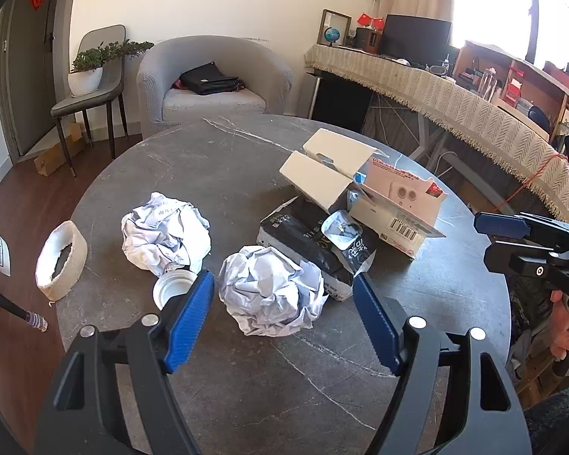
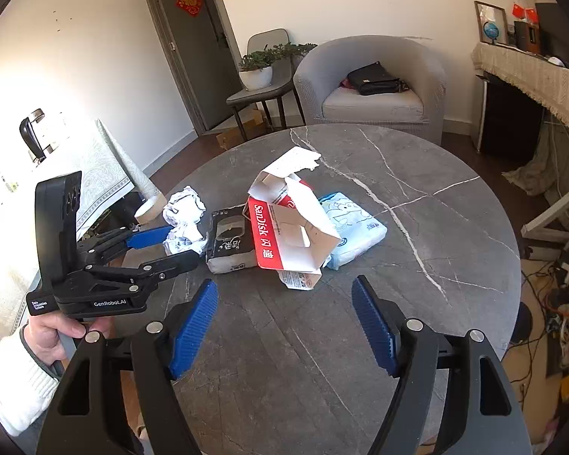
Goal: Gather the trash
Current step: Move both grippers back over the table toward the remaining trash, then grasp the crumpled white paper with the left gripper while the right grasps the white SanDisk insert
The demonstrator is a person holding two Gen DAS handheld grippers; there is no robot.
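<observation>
Two open grippers over a worktop strewn with rubbish

Both tools are empty, their blue pads spread wide. The left hand-held gripper (image 1: 282,303) hovers low over the near part of the round grey marble worktop (image 1: 216,159), and a crumpled paper ball (image 1: 271,290) lies on the surface just ahead of its fingertips, roughly in line with the gap between them; the pads do not press on it. Just beside the left pad sits a small white lid (image 1: 172,286), and behind that a second crumpled paper ball (image 1: 165,235). A ring of torn white paper (image 1: 60,261) rests at the worktop's left edge.

Toward the middle lies a heap of packaging: a black tissue pack (image 1: 307,242), a white folded carton (image 1: 326,167) leaning over it, and an opened white box with a barcode (image 1: 398,208) at the heap's right side.

The right hand-held gripper (image 2: 284,318) hangs above bare marble near the front edge, with nothing between its pads. Beyond it the right wrist view shows the same heap from the other side: a torn red and white SanDisk carton (image 2: 284,235) on top, the black pack to its left, and a pale blue soft pack (image 2: 354,227) partly under it to the right. A person's hand (image 2: 57,335) in a white knitted sleeve (image 2: 11,390) grips the left tool at the worktop's left edge.
</observation>
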